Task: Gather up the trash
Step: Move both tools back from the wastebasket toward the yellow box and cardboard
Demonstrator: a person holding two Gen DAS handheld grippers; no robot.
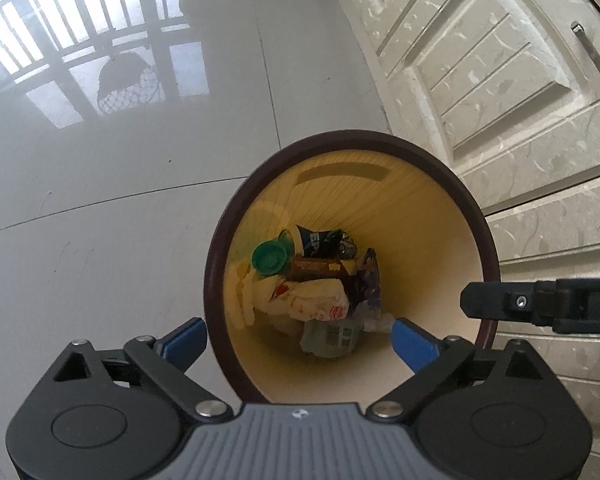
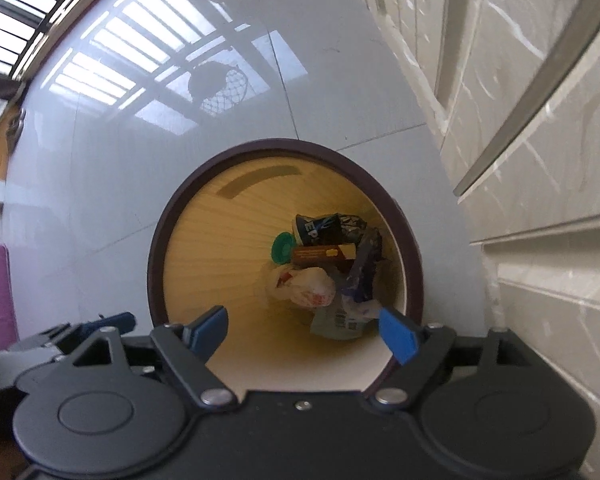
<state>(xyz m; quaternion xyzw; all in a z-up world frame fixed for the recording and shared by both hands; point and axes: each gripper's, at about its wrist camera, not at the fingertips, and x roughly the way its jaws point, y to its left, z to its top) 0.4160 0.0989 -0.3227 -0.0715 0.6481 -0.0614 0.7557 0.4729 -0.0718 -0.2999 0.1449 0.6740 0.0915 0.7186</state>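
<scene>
Two hand-held grippers hang over a round waste bin with a dark brown rim and pale yellow ribbed inner wall [image 1: 432, 216], both pointing steeply down into its mouth. The left gripper [image 1: 298, 338] has its blue-padded jaws spread wide with nothing between them; the right gripper [image 2: 302, 330] likewise stands with its jaws apart and empty.

The collected trash lies at the bottom of the bin: a green plastic lid [image 1: 269, 259], a dark blue printed paper cup [image 1: 320, 242] on its side, a brown cardboard packet [image 1: 318, 269], a crumpled white plastic bag with red print [image 1: 316, 300], a purple foil wrapper [image 1: 367, 284] and a grey-green carton [image 1: 332, 336] lying nearest the camera. The bin stands on a glossy grey tiled floor [image 1: 120, 184], close beside a cream embossed cabinet front [image 1: 500, 80].

In the left wrist view the right gripper's black finger reaches over the bin's rim from the right, and both tools crowd the same opening. Judged from here, the drop looks complete, and the main risk is in pulling away: a wide-open jaw could catch the rim and tip the light bin, spilling its contents, or the two grippers could knock together above it. More trash elsewhere cannot be seen.
</scene>
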